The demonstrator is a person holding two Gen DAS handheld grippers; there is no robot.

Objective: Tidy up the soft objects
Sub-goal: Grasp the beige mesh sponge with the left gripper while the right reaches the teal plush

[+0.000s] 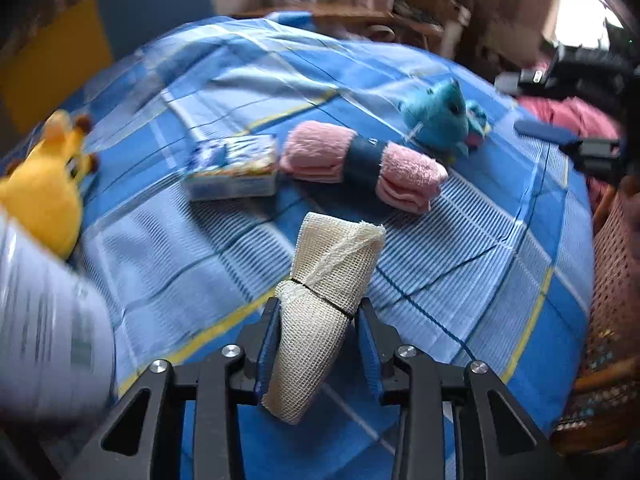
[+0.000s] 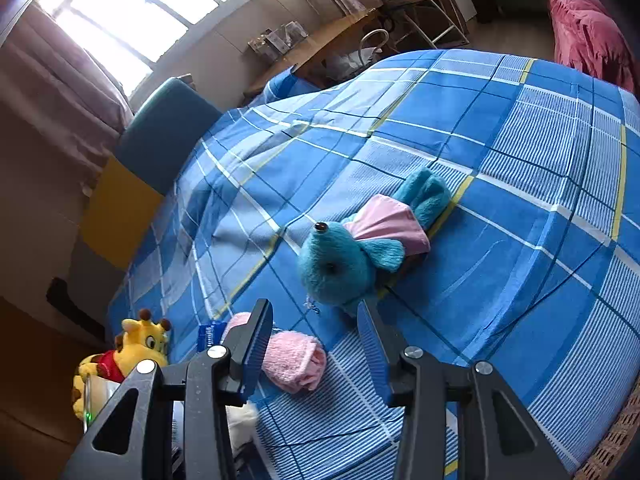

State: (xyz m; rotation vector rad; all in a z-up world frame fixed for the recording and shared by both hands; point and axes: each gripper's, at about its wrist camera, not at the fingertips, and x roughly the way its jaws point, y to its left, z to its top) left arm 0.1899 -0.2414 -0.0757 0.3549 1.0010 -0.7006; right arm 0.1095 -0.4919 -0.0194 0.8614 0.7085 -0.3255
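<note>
Between left gripper (image 1: 316,320) fingers: cream mesh cloth roll (image 1: 324,304), long axis running up-frame toward pink rolled towel (image 1: 360,162); jaws half-open, barely touching. Right gripper (image 2: 316,320) half-open, empty.

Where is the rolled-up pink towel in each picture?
Left wrist view: the pink towel lies just above the middle, between the small box and the blue plush toy.
Right wrist view: the pink towel is low, partly behind the right gripper's left finger.
Shared landmark: the blue plush toy, just beyond the towel.
</note>
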